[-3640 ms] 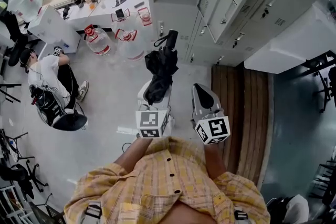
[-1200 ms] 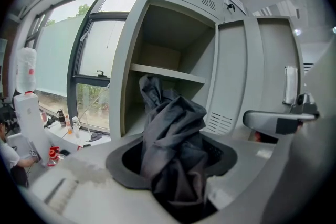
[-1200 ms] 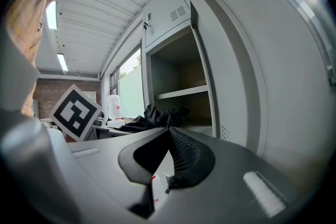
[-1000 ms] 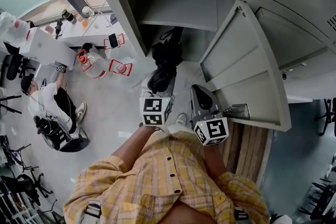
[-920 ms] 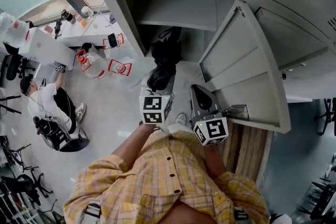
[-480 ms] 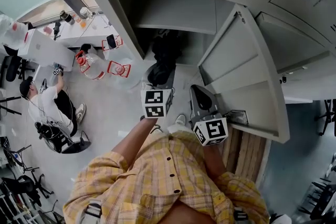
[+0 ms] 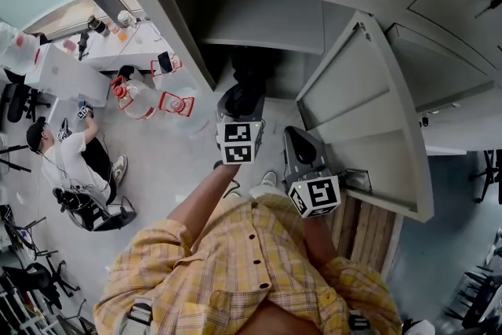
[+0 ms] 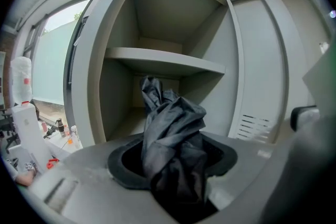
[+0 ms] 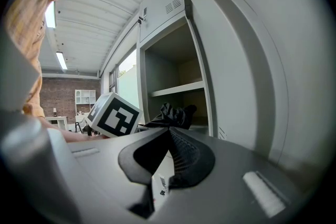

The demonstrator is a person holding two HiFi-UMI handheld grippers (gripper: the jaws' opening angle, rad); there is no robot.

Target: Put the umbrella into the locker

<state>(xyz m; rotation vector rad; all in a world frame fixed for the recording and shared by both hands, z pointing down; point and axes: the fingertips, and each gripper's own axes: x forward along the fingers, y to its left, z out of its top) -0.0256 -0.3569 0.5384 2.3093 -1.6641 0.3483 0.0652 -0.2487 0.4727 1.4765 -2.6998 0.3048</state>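
A black folded umbrella [image 7: 244,87] [image 8: 173,144] is clamped in my left gripper [image 7: 239,107] [image 8: 173,165], whose jaws are shut on its bunched fabric. The umbrella's far end reaches into the open grey locker [image 7: 259,23], below the inner shelf [image 8: 163,63]. The locker door [image 7: 365,102] stands swung open to the right. My right gripper [image 7: 300,141] [image 9: 169,131] hangs beside the door, shut with nothing in it. In the right gripper view the umbrella [image 9: 170,114] and the left gripper's marker cube [image 9: 113,115] show ahead and to the left.
Clear water jugs with red handles [image 7: 137,96] stand on the floor at the left, near a low table with small items [image 7: 118,31]. A seated person [image 7: 74,161] is farther left. More locker doors are above and right, and a wooden bench [image 7: 369,227] lies at the lower right.
My left gripper has carried the umbrella forward, so its tip now lies deeper in the locker opening. The right gripper has stayed put.
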